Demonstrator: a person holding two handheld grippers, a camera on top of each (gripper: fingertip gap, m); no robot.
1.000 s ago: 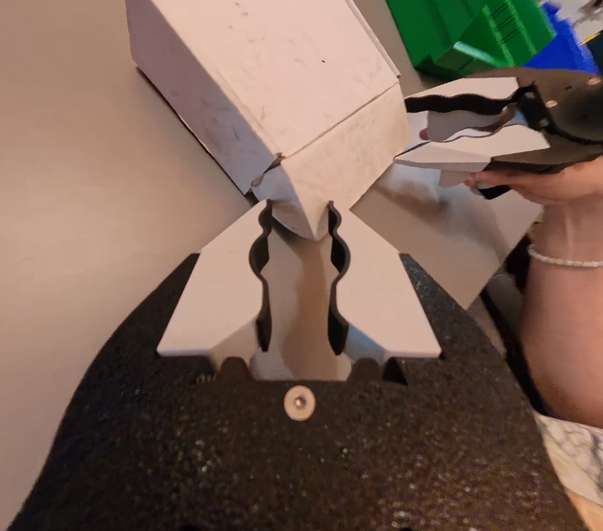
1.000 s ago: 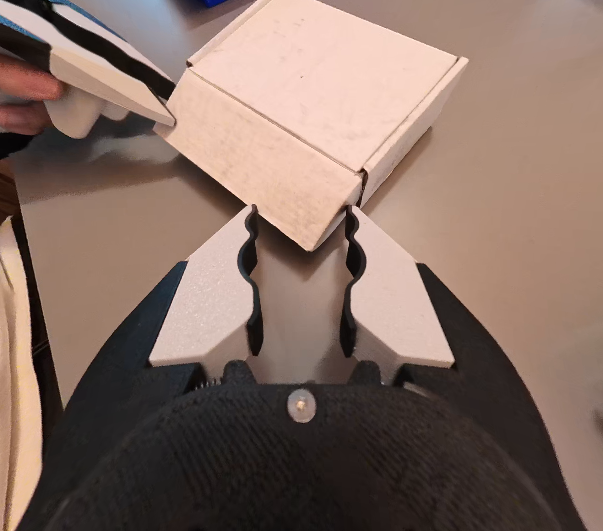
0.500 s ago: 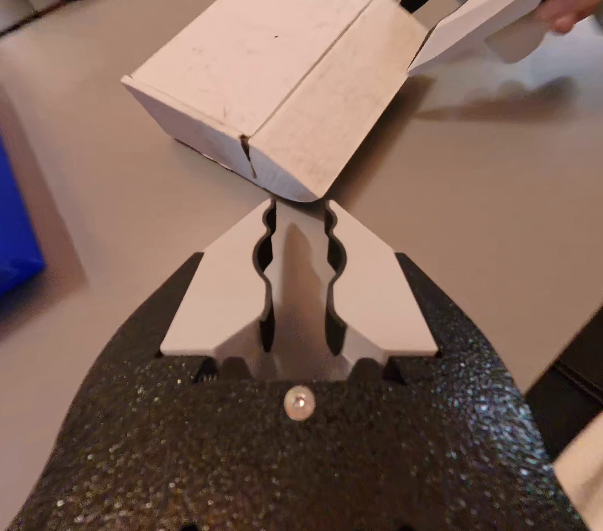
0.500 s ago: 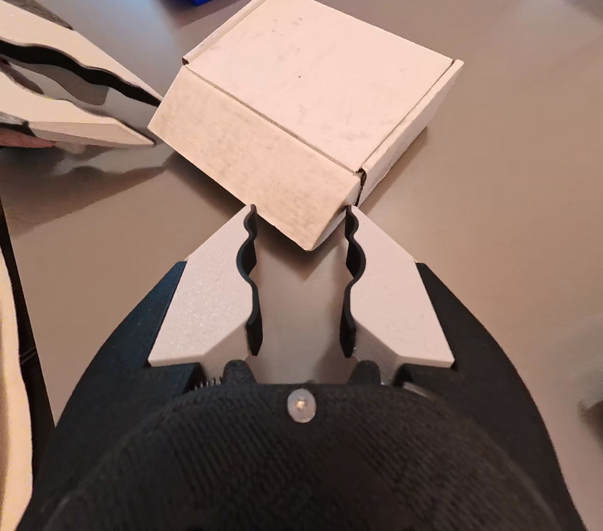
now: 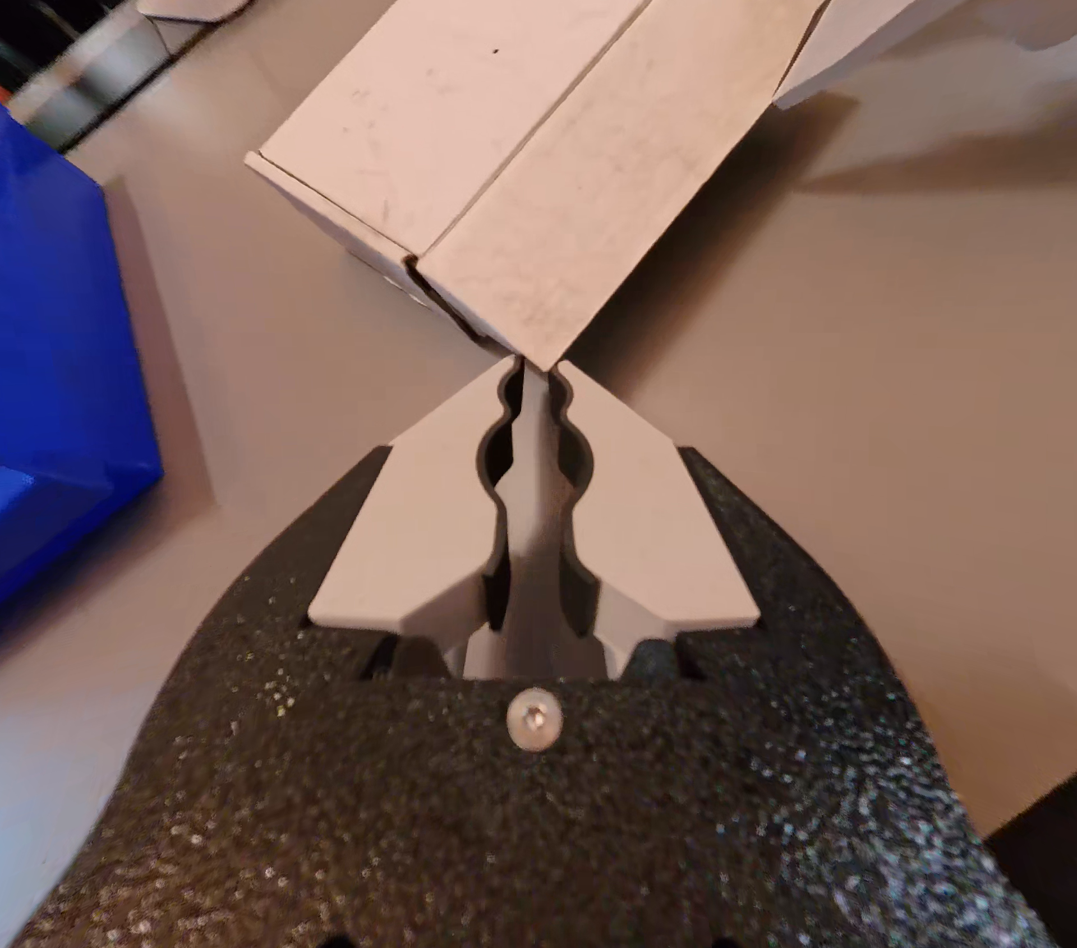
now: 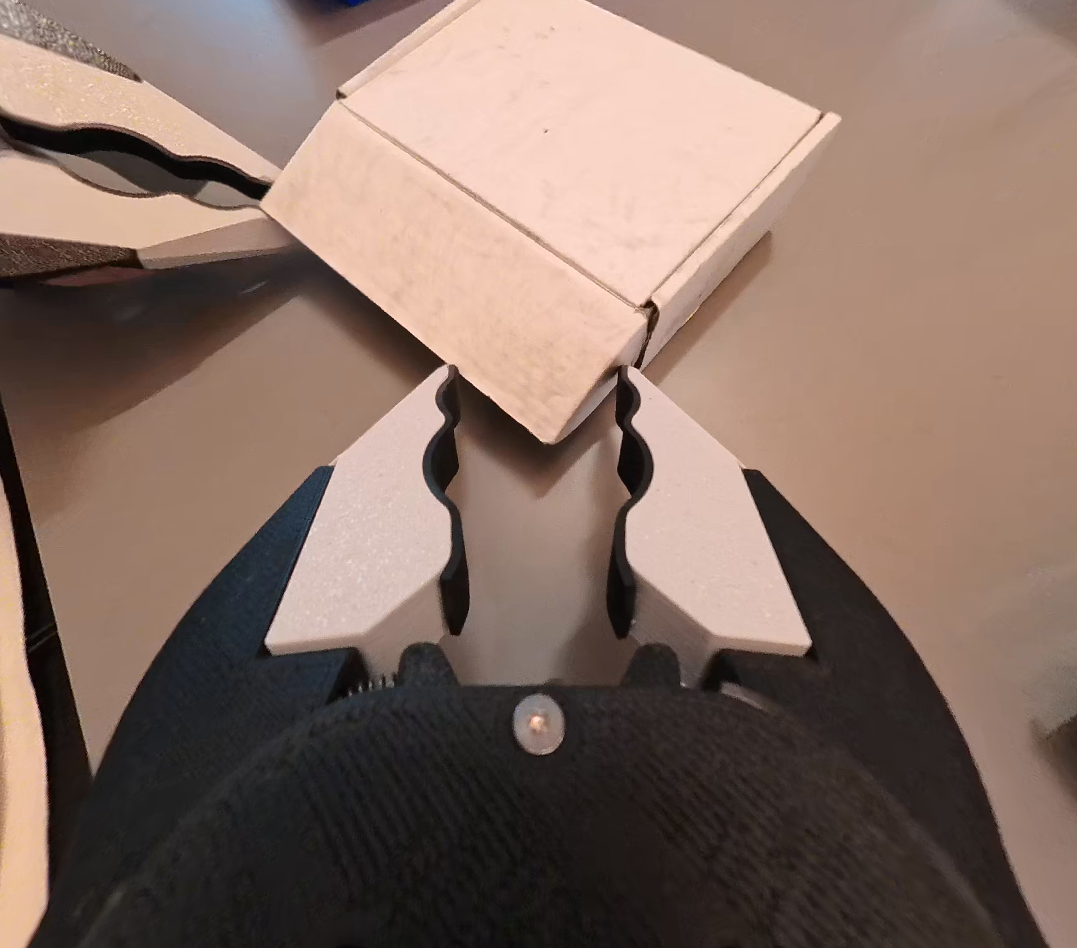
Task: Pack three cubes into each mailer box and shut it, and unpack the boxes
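My left gripper (image 5: 536,366), nearly closed, pinches the near corner of the shut white mailer box (image 5: 524,104). My right gripper (image 6: 536,384) straddles another corner, jaws apart. The box looks light, stiff cardboard, best gripped at its flap edges.

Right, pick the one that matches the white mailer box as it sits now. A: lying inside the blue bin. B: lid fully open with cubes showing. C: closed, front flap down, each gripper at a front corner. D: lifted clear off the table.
C: the mailer box sits shut on the table, with the right gripper and left gripper at its two front corners.
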